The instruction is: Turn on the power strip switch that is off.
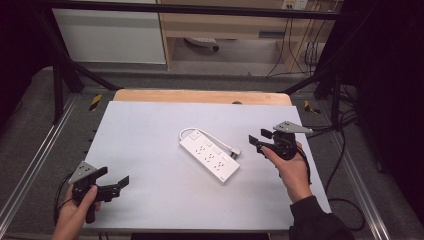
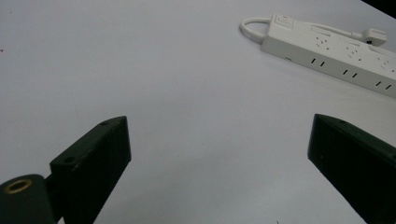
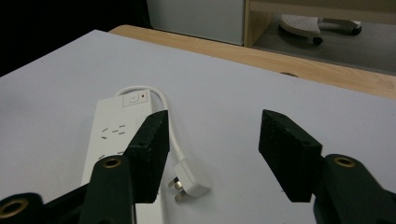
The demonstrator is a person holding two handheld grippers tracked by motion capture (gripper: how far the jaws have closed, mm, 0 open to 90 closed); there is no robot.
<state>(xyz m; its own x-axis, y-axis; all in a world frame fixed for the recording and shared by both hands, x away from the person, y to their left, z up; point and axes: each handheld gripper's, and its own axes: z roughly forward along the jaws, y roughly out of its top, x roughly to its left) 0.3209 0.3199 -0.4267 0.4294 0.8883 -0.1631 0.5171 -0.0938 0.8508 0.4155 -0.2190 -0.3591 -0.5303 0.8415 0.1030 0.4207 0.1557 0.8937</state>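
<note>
While the white power strip (image 1: 210, 155) lies diagonally near the middle of the white table (image 1: 150, 150), its cable (image 1: 187, 131) looped back so the plug (image 1: 235, 152) rests just beside its body, the right gripper (image 1: 256, 141) hovers near that plug, jaws partly apart and empty, seemingly lined up to take it. Parked at the near left corner, the left gripper (image 1: 118, 184) stays clear of the work, its 2 jaws spread wide on nothing.

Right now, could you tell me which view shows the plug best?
The right gripper view: the plug lies close, prongs visible, beside the power strip. The high view shows it small; the left gripper view shows it far off, at the frame's edge.
</note>
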